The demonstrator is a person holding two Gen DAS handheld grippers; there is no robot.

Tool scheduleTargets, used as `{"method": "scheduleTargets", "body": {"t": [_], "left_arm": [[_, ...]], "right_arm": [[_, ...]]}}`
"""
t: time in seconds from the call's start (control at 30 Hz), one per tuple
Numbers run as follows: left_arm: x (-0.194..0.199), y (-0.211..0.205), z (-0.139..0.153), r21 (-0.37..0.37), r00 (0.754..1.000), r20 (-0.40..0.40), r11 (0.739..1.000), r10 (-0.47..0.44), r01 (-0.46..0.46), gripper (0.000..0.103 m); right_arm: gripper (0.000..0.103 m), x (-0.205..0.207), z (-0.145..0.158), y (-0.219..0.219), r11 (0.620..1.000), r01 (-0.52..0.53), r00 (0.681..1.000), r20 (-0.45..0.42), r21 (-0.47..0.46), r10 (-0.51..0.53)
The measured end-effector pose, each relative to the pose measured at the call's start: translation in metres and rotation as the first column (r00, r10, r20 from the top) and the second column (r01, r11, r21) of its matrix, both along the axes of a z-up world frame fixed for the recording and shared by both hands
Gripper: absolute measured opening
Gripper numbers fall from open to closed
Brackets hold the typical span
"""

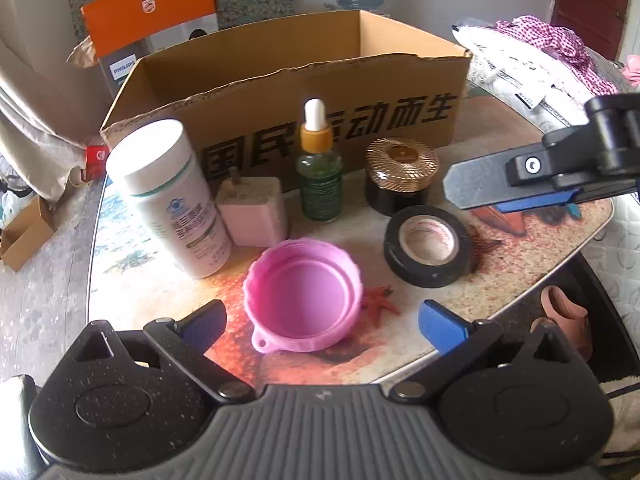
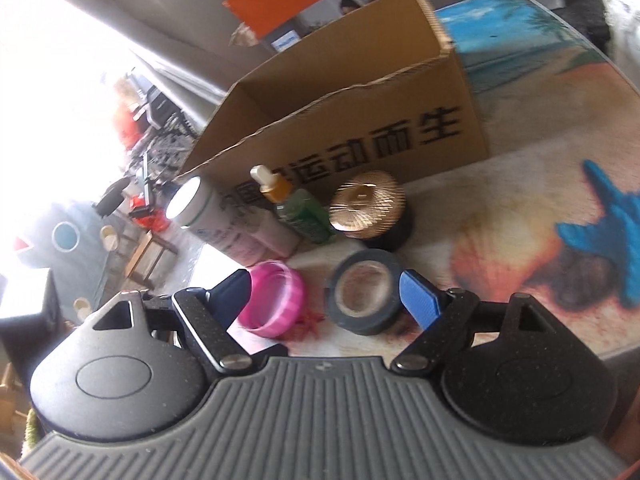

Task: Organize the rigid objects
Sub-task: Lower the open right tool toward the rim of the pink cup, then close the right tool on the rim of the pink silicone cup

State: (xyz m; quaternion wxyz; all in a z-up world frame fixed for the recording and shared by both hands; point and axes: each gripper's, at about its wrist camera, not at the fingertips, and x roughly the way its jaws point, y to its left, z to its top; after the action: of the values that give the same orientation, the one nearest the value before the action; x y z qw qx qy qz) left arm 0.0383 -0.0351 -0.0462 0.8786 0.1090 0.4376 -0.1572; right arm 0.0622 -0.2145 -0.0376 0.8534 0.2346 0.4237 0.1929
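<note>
A pink ribbed cap [image 1: 302,296] lies open side up on the printed table [image 1: 520,268], between the fingers of my open left gripper [image 1: 324,324], which touch nothing. Behind it stand a white bottle [image 1: 172,196], a pale charger block [image 1: 256,210], a green dropper bottle [image 1: 320,176] and a black jar with a gold lid [image 1: 400,176]. A black tape roll [image 1: 428,246] lies flat at the right. My right gripper [image 1: 480,196] hovers beyond the roll. In the right wrist view, my right gripper [image 2: 326,296] is open, with the tape roll [image 2: 364,292] and pink cap [image 2: 272,300] framed between its fingers.
An open cardboard box [image 1: 280,92] stands behind the row of objects. An orange carton [image 1: 152,12] leans behind it. Bedding and clothes [image 1: 552,40] lie to the right of the table. A small carton [image 1: 24,232] sits on the floor to the left.
</note>
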Motion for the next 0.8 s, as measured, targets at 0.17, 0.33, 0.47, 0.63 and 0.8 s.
{"method": "scheduleTargets", "body": {"t": [0.17, 0.33, 0.47, 0.63, 0.8], "left_arm": [[0.003, 0.011, -0.004, -0.006, 1.000, -0.013, 1.000, 0.003, -0.003, 0.100], [0.008, 0.018, -0.011, -0.015, 0.999, -0.041, 1.000, -0.009, 0.008, 0.091], [0.013, 0.021, -0.018, -0.029, 0.997, -0.069, 0.999, -0.019, 0.017, 0.082], [0.019, 0.025, -0.021, -0.037, 0.996, -0.081, 0.999, -0.030, 0.027, 0.076], [0.024, 0.025, -0.020, -0.039, 0.996, -0.081, 0.999, -0.041, 0.037, 0.076]], "right_arm": [[0.064, 0.007, -0.003, 0.023, 0.996, -0.087, 0.996, -0.015, -0.005, 0.087], [0.049, 0.022, -0.011, 0.037, 0.989, -0.150, 0.985, -0.086, 0.011, 0.150], [0.046, 0.030, -0.014, 0.045, 0.986, -0.163, 0.980, -0.111, 0.023, 0.165], [0.039, 0.047, -0.016, 0.058, 0.978, -0.207, 0.969, -0.138, -0.008, 0.204], [0.035, 0.062, -0.020, 0.072, 0.965, -0.254, 0.957, -0.158, -0.066, 0.241]]}}
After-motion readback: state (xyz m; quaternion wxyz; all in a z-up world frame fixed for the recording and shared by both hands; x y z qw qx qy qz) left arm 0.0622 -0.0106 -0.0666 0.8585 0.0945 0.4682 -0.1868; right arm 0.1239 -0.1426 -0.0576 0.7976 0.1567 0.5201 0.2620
